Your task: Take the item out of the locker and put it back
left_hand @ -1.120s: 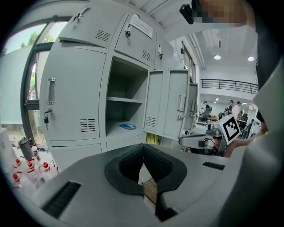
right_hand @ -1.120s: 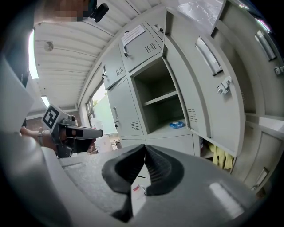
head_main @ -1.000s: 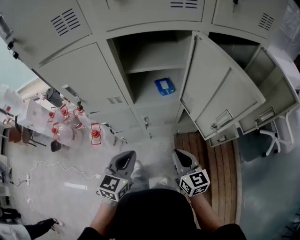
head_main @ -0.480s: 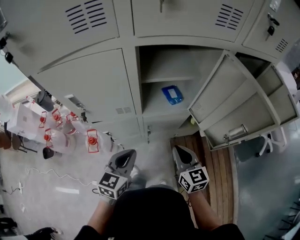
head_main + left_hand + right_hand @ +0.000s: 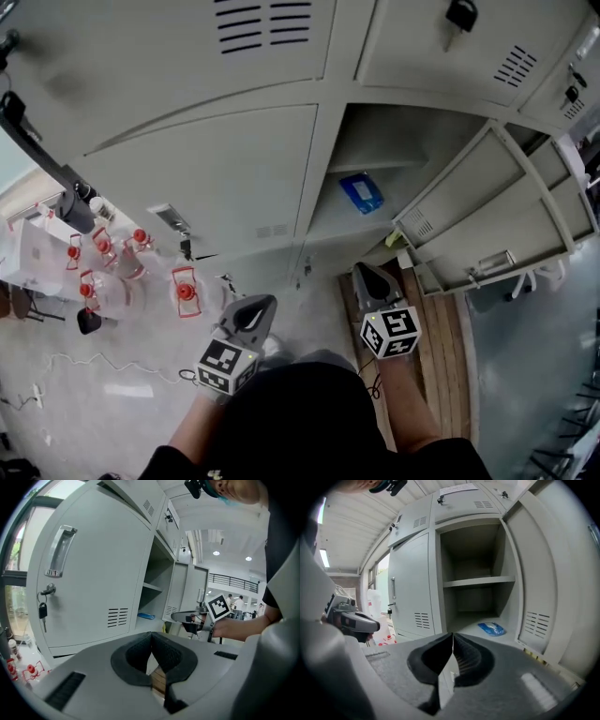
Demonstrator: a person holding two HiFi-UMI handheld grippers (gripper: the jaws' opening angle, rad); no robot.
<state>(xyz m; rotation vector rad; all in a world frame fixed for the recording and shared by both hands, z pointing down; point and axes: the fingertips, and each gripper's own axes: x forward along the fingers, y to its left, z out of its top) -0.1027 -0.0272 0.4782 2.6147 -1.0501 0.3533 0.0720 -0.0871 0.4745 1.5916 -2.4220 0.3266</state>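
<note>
**Both grippers closed and empty in front of the open locker**

The left gripper (image 5: 151, 635) has its jaws together. The dark pads meet at the tip and nothing lies between them. I read the same of the right gripper (image 5: 453, 638): its jaws are closed on nothing. In the head view I see the left gripper (image 5: 257, 306) and the right gripper (image 5: 364, 275) side by side and apart, each with its marker cube (image 5: 391, 332) toward the person. Both point at the locker (image 5: 323, 155) from outside it. The right one is nearer to the opening.

Each gripper view catches the other tool. The right gripper (image 5: 194, 617) shows at the right of the left gripper view, and the left gripper (image 5: 355, 619) shows at the left of the right gripper view.

The blue packet (image 5: 491, 629) lies flat on the floor of the open compartment, below the shelf (image 5: 479, 581) and toward the right wall. From above, the blue packet (image 5: 362, 193) sits well inside the opening. It is clear of both grippers, and neither one touches it. It also shows small in the left gripper view (image 5: 146, 616).

The open door (image 5: 473, 202) swings out to the right of the compartment. To the left stands a closed door (image 5: 93, 573) with a handle (image 5: 58, 550), and a key (image 5: 42, 610) hangs beneath it. Bottles (image 5: 98, 277) with red caps stand on the floor at far left. Wooden boards (image 5: 441, 347) lie on the floor under the right gripper.
</note>
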